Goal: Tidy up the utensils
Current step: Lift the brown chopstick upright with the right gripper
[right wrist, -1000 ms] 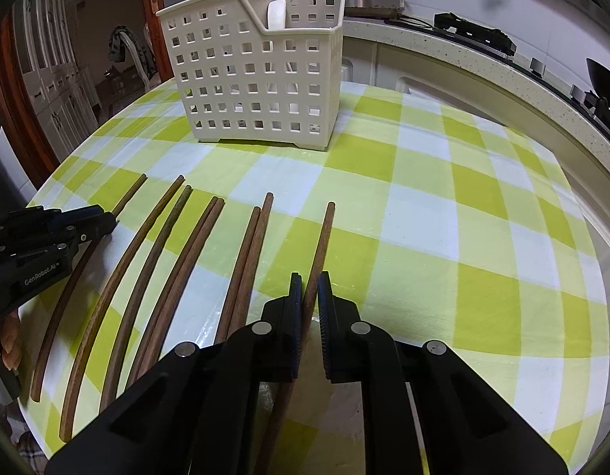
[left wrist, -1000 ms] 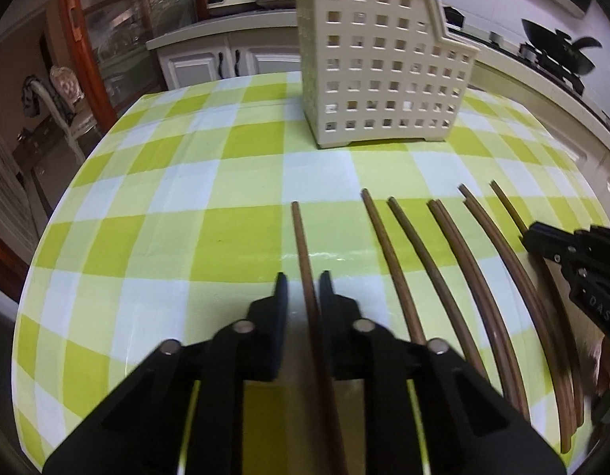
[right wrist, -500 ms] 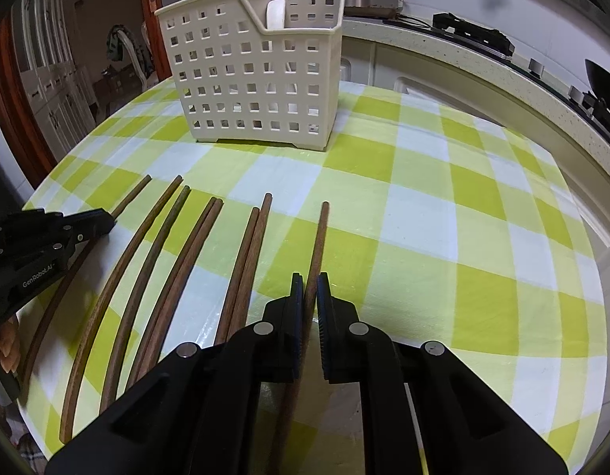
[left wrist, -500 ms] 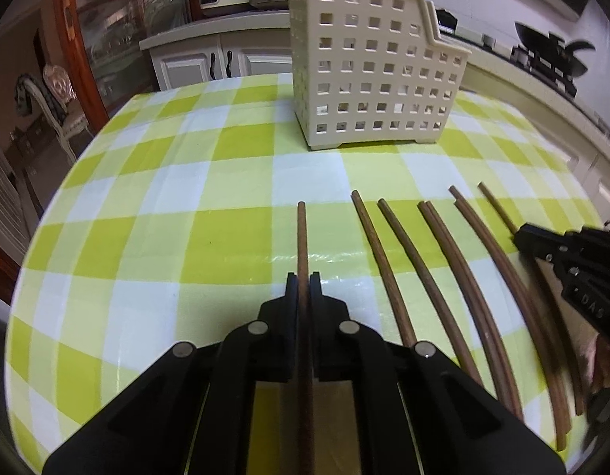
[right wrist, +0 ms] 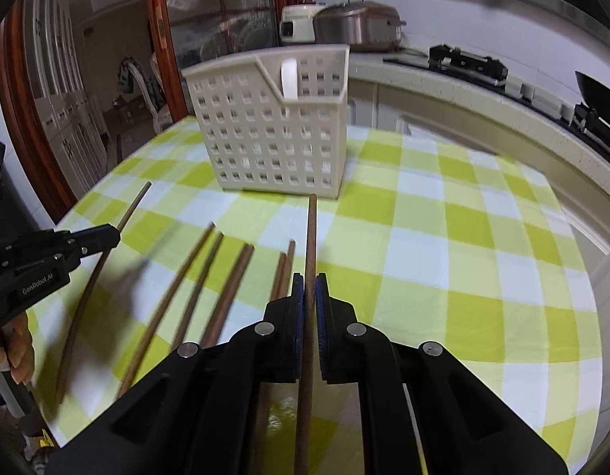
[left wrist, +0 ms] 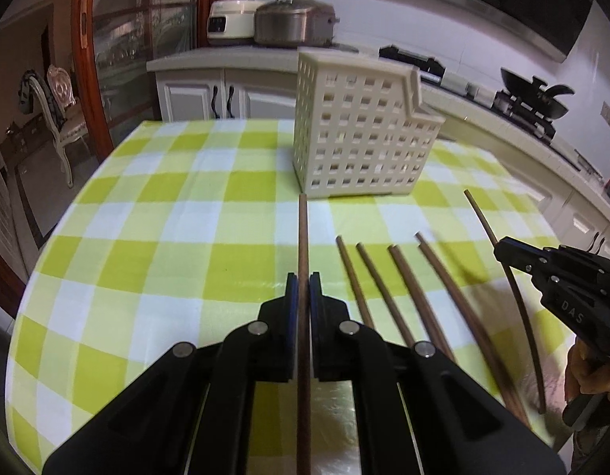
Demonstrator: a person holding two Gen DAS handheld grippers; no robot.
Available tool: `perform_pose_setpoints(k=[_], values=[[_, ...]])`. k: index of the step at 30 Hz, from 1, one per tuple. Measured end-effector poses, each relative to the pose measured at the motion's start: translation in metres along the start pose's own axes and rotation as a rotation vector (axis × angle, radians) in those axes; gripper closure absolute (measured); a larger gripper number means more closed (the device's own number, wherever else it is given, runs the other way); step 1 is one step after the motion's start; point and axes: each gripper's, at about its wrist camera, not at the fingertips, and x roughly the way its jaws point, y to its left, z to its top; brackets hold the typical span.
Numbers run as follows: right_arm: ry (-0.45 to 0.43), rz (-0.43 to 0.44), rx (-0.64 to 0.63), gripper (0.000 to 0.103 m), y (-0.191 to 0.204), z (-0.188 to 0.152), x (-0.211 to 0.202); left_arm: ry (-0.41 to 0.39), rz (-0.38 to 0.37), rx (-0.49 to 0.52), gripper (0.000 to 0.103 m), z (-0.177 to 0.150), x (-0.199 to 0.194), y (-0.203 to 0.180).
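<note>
Left gripper [left wrist: 304, 277]: jaws clamped on one brown chopstick [left wrist: 303, 237], raised at centre frame. Right gripper [right wrist: 309, 277]: likewise closed on a chopstick [right wrist: 311, 233]. Loose chopsticks [left wrist: 400, 277] lie on the checked tablecloth [left wrist: 146, 237]; cream perforated utensil basket [left wrist: 360, 138] upper centre.

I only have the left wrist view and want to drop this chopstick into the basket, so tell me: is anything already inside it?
Observer: Yes. The right wrist view looks into the basket: one white piece stands inside, by the step in the rim.
Operator: Anything else in there?
Observer: The floor is hidden behind the front wall, but nothing else shows above the rim.
Operator: Is the right gripper truly gripping its chopstick?
Observer: Yes. The right gripper has its jaws shut on a chopstick whose tip points toward the basket's base.
</note>
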Motion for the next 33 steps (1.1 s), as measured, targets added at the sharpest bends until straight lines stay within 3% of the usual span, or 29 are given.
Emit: perform_pose_setpoints(k=[6, 10, 21, 28, 33], values=[[-0.089, 0.004, 0.001, 0.095, 0.002, 0.008, -0.037, -0.074, -0.012, 0.013, 0.097, 0.007, -0.031, -0.006], [-0.075, -0.008, -0.024, 0.095, 0.004, 0.009, -0.042, -0.080, -0.003, 0.037, 0.097, 0.008, -0.037, -0.011], [0.166, -0.020, -0.055, 0.092, -0.013, -0.014, 0.024, -0.028, -0.026, 0.035, 0.097, -0.003, -0.021, -0.011], [0.207, -0.013, -0.116, 0.092, -0.003, -0.008, 0.042, -0.025, -0.024, 0.040, 0.097, -0.003, -0.017, -0.009], [0.265, -0.084, -0.173, 0.088, 0.003, -0.008, 0.055, -0.024, -0.030, 0.040, 0.097, -0.003, -0.017, -0.009]])
